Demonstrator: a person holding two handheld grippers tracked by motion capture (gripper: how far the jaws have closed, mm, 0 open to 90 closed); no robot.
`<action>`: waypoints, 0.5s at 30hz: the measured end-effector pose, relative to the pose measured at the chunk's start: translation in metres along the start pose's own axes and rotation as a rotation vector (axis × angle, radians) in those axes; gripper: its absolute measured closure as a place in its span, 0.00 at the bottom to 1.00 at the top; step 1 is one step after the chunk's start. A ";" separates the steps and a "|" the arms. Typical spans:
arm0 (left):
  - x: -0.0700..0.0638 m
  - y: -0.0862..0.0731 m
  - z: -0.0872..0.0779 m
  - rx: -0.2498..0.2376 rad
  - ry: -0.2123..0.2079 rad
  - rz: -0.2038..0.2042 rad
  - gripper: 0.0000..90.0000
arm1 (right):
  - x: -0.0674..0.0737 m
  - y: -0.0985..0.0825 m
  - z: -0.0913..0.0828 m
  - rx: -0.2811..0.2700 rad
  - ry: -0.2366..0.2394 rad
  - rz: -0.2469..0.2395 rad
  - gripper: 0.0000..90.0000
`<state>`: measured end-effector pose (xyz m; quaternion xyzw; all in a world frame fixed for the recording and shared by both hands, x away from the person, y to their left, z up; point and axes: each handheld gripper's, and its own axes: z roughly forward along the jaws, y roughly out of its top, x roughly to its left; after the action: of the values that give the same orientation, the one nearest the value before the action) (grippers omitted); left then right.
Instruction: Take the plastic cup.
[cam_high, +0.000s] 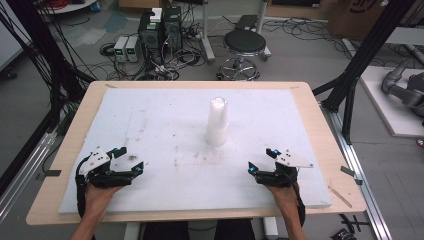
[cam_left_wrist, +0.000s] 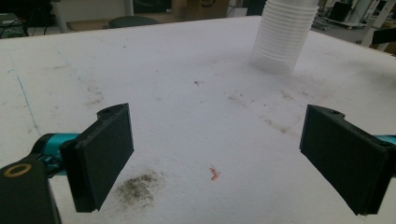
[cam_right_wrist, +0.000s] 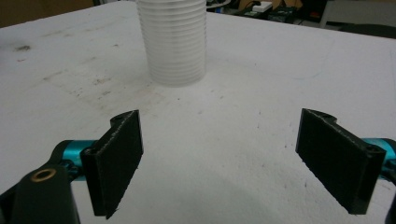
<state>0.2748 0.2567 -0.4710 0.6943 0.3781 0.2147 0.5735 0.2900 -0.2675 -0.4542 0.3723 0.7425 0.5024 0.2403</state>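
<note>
High view: cup stack (cam_high: 217, 122) between grippers

A lab: floor cables (cam_high: 170, 62), computer towers (cam_high: 160, 31), stool (cam_high: 244, 45).

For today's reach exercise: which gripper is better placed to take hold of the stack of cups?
Probably the right gripper: it sits nearer the stack of white cups than the left gripper, and its open jaws already point toward the stack.
</note>
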 end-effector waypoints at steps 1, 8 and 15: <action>0.000 0.000 0.000 0.000 0.000 0.000 0.11 | 0.000 0.000 0.000 0.002 0.002 0.002 0.17; 0.000 0.000 0.000 0.001 -0.001 0.000 0.11 | 0.000 0.000 0.000 -0.003 0.015 0.001 0.17; -0.001 0.000 0.000 0.002 -0.005 0.011 0.11 | -0.002 0.001 0.001 0.015 0.030 0.006 0.17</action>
<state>0.2745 0.2560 -0.4708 0.6974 0.3733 0.2158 0.5725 0.2923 -0.2678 -0.4541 0.3685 0.7487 0.5031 0.2247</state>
